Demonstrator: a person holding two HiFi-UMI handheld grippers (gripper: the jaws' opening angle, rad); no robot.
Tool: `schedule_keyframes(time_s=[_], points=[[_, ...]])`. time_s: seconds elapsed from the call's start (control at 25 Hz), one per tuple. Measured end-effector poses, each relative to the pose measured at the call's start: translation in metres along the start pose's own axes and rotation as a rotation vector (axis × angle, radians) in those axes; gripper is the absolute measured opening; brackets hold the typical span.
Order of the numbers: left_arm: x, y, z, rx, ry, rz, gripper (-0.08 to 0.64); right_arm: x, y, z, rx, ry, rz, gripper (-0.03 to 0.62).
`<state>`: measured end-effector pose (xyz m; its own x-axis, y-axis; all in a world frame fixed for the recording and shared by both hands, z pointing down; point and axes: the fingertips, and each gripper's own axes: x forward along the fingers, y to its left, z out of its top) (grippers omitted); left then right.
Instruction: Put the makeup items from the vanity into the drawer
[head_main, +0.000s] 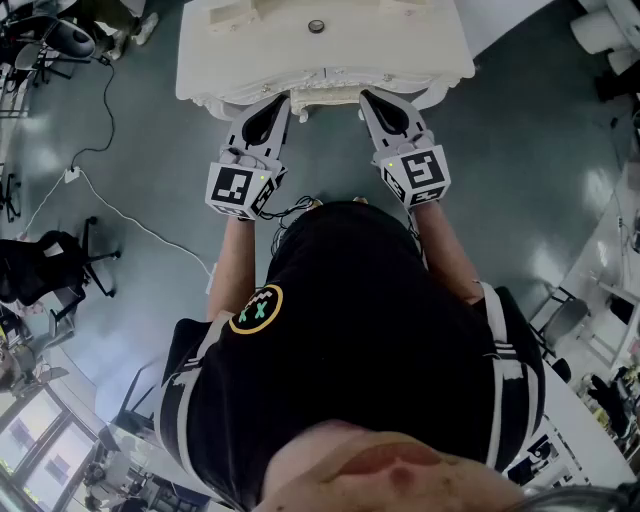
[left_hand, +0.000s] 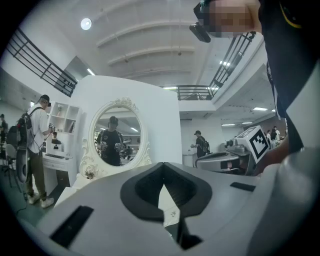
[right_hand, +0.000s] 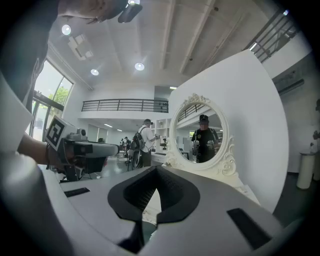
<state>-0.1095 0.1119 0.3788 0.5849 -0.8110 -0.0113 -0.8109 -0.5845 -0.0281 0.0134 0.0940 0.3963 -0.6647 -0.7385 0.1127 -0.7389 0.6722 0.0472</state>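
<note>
The white vanity (head_main: 420, 55) stands straight ahead of me in the head view, and one small round dark item (head_main: 316, 26) lies on its top. Both grippers hover side by side at its front edge. My left gripper (head_main: 282, 102) is shut with nothing in it, and my right gripper (head_main: 367, 100) is likewise shut and empty. In the left gripper view my left gripper (left_hand: 163, 183) points at the vanity's oval mirror (left_hand: 116, 139). My right gripper (right_hand: 155, 188) faces that same mirror (right_hand: 201, 140) in the right gripper view. Other makeup items are not visible.
Grey floor surrounds the vanity. A white cable (head_main: 120, 215) runs across the floor on the left, near a black chair (head_main: 55, 262). People stand by shelves in the background (left_hand: 36, 145). My own body fills the lower head view.
</note>
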Motion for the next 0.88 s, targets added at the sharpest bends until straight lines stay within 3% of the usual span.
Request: schedule_keyframes(time_s=[0.88], points=[[-0.0001,-0.0004,0.0003,0.002,0.002,-0.009,0.018,0.0026,0.0056,-0.0011,-0.003,-0.001,0.018,0.023]])
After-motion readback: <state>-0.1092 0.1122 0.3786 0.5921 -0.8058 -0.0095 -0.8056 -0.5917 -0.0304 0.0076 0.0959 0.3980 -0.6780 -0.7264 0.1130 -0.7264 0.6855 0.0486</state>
